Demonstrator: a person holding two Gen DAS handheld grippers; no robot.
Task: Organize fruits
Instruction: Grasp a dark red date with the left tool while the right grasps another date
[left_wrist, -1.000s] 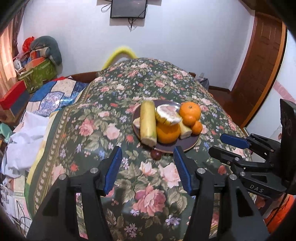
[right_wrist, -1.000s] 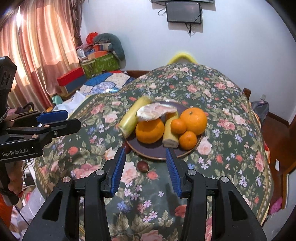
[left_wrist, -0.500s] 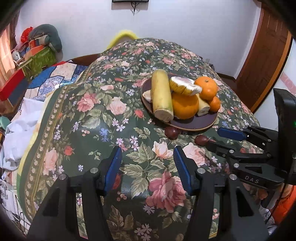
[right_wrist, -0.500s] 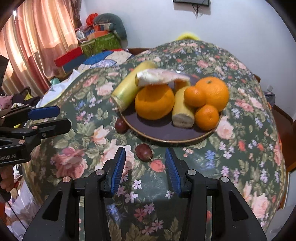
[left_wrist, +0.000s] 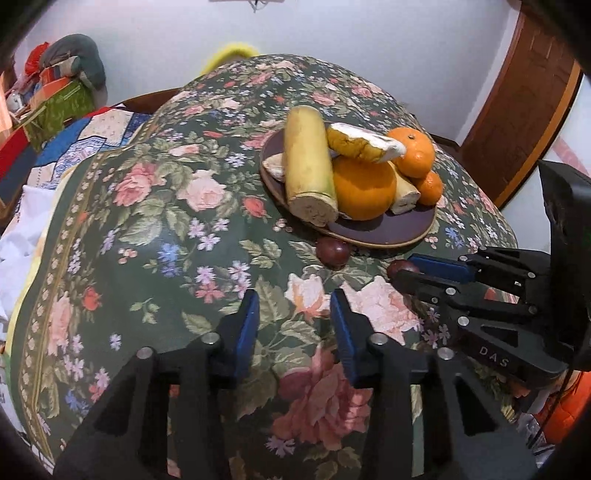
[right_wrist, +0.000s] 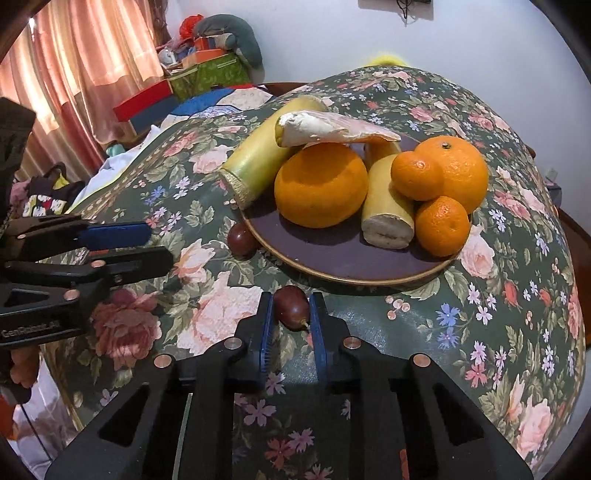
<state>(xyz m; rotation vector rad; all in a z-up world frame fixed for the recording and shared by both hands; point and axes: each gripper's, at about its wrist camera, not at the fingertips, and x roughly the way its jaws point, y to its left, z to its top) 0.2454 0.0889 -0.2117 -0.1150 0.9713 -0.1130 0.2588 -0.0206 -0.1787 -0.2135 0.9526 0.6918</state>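
Note:
A dark plate (right_wrist: 332, 258) on the floral tablecloth holds a large orange (right_wrist: 320, 184), smaller oranges (right_wrist: 441, 225), and yellow banana pieces (right_wrist: 258, 162). Two small dark purple fruits lie on the cloth in front of the plate. My right gripper (right_wrist: 291, 308) has closed its blue pads on the nearer one (right_wrist: 291, 307), which still rests on the cloth. The other purple fruit (right_wrist: 241, 238) sits by the plate's left rim, also seen in the left wrist view (left_wrist: 332, 252). My left gripper (left_wrist: 293, 319) is open and empty, low over the cloth, left of the right gripper (left_wrist: 402, 271).
The table (left_wrist: 147, 229) is round and drops off at its edges. A bed with boxes and blankets (right_wrist: 177, 92) stands at the left beside pink curtains. A wooden door (left_wrist: 517, 110) is at the right. A white wall is behind.
My right gripper moved forward and down and closed around the nearer purple fruit. My left gripper drew slightly closer to the table; its jaws stayed open.

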